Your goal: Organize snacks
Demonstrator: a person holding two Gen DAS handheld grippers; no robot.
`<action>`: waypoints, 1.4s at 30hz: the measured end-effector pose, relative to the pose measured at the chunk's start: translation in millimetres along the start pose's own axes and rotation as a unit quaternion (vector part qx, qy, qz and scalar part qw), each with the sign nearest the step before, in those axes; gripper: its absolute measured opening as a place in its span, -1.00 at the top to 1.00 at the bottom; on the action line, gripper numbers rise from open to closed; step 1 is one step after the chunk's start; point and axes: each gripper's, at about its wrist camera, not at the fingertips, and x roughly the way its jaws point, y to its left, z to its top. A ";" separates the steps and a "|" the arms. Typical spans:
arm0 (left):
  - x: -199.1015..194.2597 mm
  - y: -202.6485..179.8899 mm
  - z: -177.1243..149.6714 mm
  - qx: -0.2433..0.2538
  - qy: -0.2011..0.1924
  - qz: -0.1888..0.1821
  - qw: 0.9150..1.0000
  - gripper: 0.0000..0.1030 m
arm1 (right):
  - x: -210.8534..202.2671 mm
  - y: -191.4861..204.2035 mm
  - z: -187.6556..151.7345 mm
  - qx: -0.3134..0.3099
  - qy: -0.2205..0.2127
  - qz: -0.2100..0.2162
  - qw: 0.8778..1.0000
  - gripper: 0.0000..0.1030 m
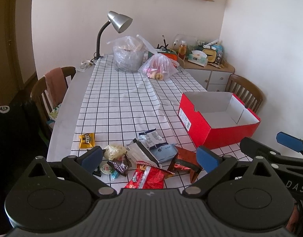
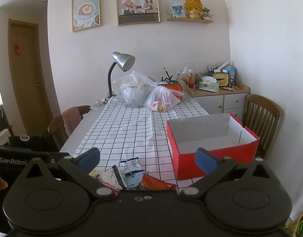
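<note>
A pile of snack packets lies on the checked tablecloth near the front edge: a yellow packet, a red packet, a light blue packet and several others. The pile also shows in the right wrist view. A red box with a white empty inside stands open to the right. My left gripper is open above the pile, holding nothing. My right gripper is open and empty, above the pile and left of the box; it also shows in the left wrist view.
Two clear plastic bags of food and a grey desk lamp stand at the table's far end. Wooden chairs stand at the left and right. A cluttered cabinet is behind.
</note>
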 end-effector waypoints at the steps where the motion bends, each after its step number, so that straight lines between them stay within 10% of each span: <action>1: 0.0 0.5 0.2 0.000 0.000 0.000 1.000 -0.97 | 0.2 0.1 -0.1 -0.001 -0.001 0.001 1.000 -1.00; 25: 40.1 18.0 -10.0 -0.045 0.046 0.036 0.997 -0.97 | 61.1 -11.1 -21.0 -0.067 0.067 0.046 0.994 -0.89; 42: 106.6 28.1 -42.9 -0.046 0.128 0.051 0.989 -0.96 | 162.0 -11.5 -64.3 -0.231 0.174 0.095 0.952 -0.63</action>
